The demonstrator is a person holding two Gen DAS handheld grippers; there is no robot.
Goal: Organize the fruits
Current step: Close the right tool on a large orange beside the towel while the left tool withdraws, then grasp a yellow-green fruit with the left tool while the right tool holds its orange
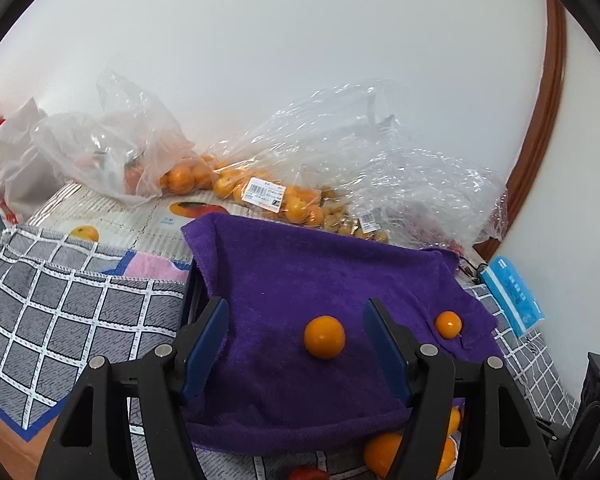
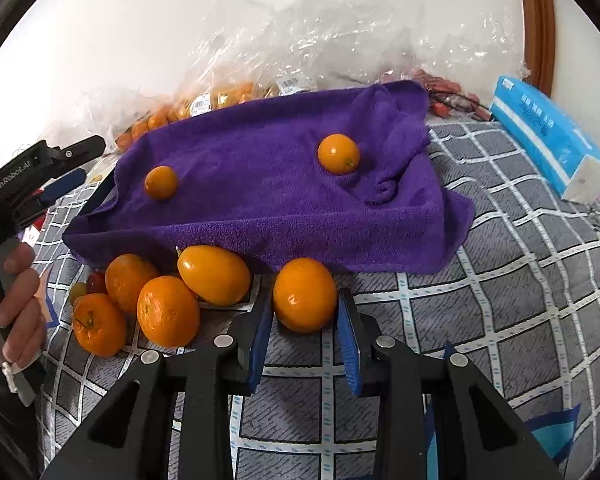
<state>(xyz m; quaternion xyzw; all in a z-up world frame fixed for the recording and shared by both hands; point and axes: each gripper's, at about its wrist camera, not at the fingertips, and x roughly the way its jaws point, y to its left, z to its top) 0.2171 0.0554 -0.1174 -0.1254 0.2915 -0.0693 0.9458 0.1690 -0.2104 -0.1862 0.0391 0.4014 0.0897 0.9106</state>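
So the smooth round orange kumquat-like fruit (image 2: 305, 295) sits on the grey-and-white checked cloth (image 2: 500, 300), right at the front hem of the rumpled purple terry towel (image 2: 260, 200), and it's already squeezed between the right gripper (image 2: 305, 320)'s blue fingers (image 2: 260, 336), one pad pressing each flank. It looks roughly round, maybe a touch wider than tall, so there's no real long axis to worry about. The fingers are drawn in as tight as the fruit lets them.

The relation that matters for the next move, I'd guess: the towel rises just behind and above the held fruit, draped over something boxy, with two small orange fruits already lying on top, one far left (image 2: 161, 183) and one nearer the right fold (image 2: 339, 153). So the fruit probably has to go up and forward from here. The right hand is obviously the nearer one.

Just left of the held fruit there's a loose pile: an oval glossy orange fruit (image 2: 215, 275) and some dimpled mandarins (image 2: 168, 311), close but not touching the fingers as far as I can tell.

The left gripper (image 1: 296, 344) hangs over the towel top with its fingers (image 1: 206, 340) well apart and empty; one of the towel fruits (image 1: 324, 337) lies between them, untouched.
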